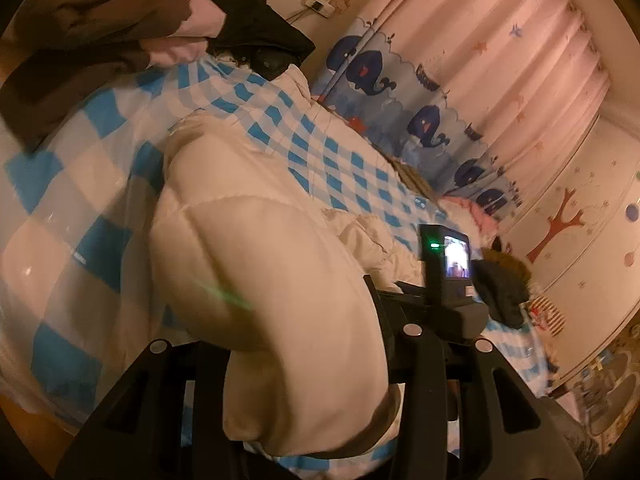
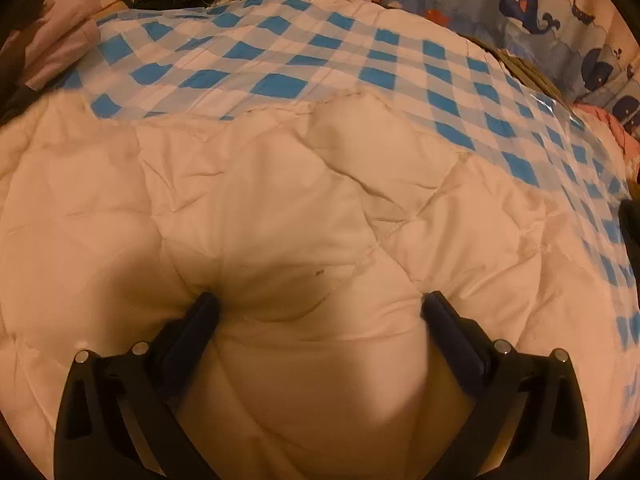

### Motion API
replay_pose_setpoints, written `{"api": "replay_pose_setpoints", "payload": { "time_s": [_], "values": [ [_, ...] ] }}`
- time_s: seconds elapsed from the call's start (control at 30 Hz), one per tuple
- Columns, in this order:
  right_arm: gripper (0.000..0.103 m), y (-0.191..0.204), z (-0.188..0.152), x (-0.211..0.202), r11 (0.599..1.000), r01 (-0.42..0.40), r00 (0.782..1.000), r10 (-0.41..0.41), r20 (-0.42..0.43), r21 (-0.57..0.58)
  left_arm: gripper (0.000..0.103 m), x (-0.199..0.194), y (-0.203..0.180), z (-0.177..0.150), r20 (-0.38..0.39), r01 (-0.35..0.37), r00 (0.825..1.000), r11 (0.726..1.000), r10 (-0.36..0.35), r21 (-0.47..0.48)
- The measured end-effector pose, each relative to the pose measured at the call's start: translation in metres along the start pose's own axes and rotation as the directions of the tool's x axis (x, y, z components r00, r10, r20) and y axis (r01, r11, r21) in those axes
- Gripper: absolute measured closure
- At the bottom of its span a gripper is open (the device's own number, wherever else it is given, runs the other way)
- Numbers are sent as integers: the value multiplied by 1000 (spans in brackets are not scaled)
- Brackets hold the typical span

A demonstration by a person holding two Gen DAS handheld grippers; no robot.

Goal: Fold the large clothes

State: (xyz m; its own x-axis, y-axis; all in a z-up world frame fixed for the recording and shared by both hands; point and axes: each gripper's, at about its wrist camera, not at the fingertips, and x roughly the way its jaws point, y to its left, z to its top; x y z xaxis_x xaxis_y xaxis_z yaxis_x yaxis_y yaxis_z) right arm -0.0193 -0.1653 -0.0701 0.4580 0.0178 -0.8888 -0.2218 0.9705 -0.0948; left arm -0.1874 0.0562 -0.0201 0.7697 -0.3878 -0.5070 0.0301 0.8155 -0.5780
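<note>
Left wrist view first: I see the bed under its blue-and-white checked cover filling most of the picture, with the whale-print curtain behind it. On the bed lies the cream quilted coat, and a thick puffy fold of it runs straight back into my left gripper. The padding sits between the two black fingers and bulges out past them, so I read that claw as clamped on the coat, with the fold raised off the cover. At the head of the bed a brown-and-pink quilt is heaped beside a dark garment.

On the right wrist view the coat spreads across the lower picture. My right gripper points down into it, fingers wide apart, both tips dug into the padding with a soft mound between them, not squeezed. I see no containers.
</note>
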Motion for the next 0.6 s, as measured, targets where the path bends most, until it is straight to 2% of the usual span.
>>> {"api": "replay_pose_setpoints", "payload": {
  "time_s": [0.1,0.13,0.17,0.23,0.27,0.33,0.37,0.43,0.53,0.6],
  "values": [
    [5,-11,13,-12,998,-61,996,60,-64,-5,67,1,-9,13,24,13,1000,1000,-14,18],
    [5,-14,10,-24,997,-81,996,80,-43,-13,67,0,-13,15,27,16,999,999,-17,31],
    [5,-19,4,-45,997,-79,997,80,13,-25,67,0,-17,17,30,18,999,999,-19,48],
    [5,-29,-17,-75,999,-35,995,38,97,-40,67,-2,-26,20,36,17,999,996,-20,82],
    [5,-30,-26,-76,999,-16,995,20,97,-43,67,-1,-33,22,42,19,999,995,-23,100],
    [5,-25,-50,-50,996,8,1000,-5,29,-88,67,0,-46,25,50,30,998,992,-37,119],
    [5,-24,-63,-40,997,-6,996,12,83,-75,67,4,-55,27,39,42,998,991,-48,131],
    [5,-29,-67,-38,998,-43,992,49,118,-51,67,14,-84,28,42,41,998,980,-50,194],
    [5,-38,-62,-44,996,-83,990,87,107,-45,67,26,-129,32,36,62,996,954,-76,292],
    [6,-49,-60,-58,992,-110,989,115,92,-61,67,38,-162,32,18,83,995,926,-97,368]
  ]
}}
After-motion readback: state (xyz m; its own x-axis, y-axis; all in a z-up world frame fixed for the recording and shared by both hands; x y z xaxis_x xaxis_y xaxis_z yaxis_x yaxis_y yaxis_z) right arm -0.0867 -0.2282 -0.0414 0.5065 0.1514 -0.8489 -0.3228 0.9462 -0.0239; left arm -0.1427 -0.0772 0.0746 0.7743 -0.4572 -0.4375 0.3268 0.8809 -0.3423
